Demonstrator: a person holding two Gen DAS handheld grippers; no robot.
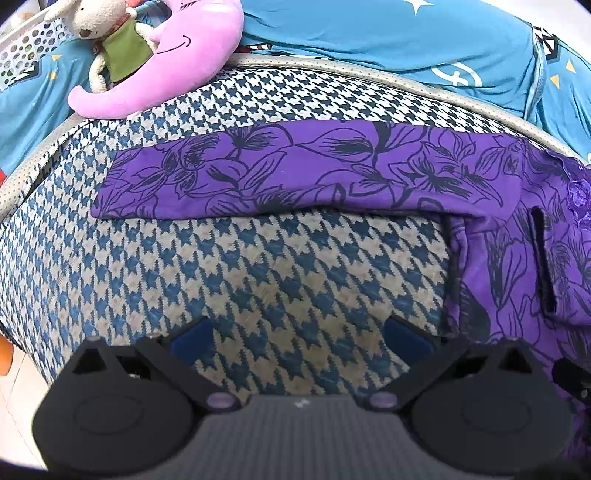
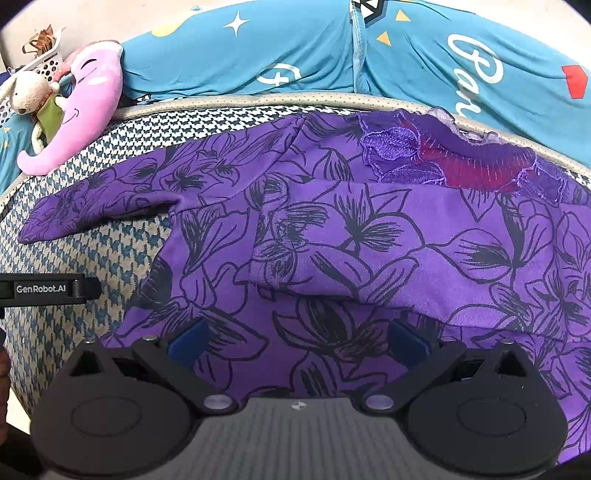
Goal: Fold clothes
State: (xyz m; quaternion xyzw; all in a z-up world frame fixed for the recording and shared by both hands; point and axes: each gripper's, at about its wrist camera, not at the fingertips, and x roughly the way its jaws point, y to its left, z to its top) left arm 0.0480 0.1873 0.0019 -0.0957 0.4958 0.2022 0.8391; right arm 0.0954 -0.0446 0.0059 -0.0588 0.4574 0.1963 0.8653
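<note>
A purple top (image 2: pixel 332 236) with black flower outlines lies spread on a houndstooth-patterned cushion (image 1: pixel 258 266), its embroidered neckline (image 2: pixel 443 155) toward the far edge. One sleeve (image 1: pixel 258 170) stretches flat to the left across the cushion; the other sleeve (image 2: pixel 369 251) is folded over the body of the garment. The left tongs (image 1: pixel 299 343) hover open over bare houndstooth just beside the garment's left edge, holding nothing. The right tongs (image 2: pixel 297 341) are also spread wide, empty, above the lower body of the top. Behind the cushion's beige piped rim lies blue printed bedding (image 2: pixel 258 48). At the far left corner a pink plush toy (image 1: pixel 173 66) rests on the cushion's edge, with a small stuffed rabbit (image 1: pixel 99 22) leaning against it, near the sleeve's end but apart from it.
</note>
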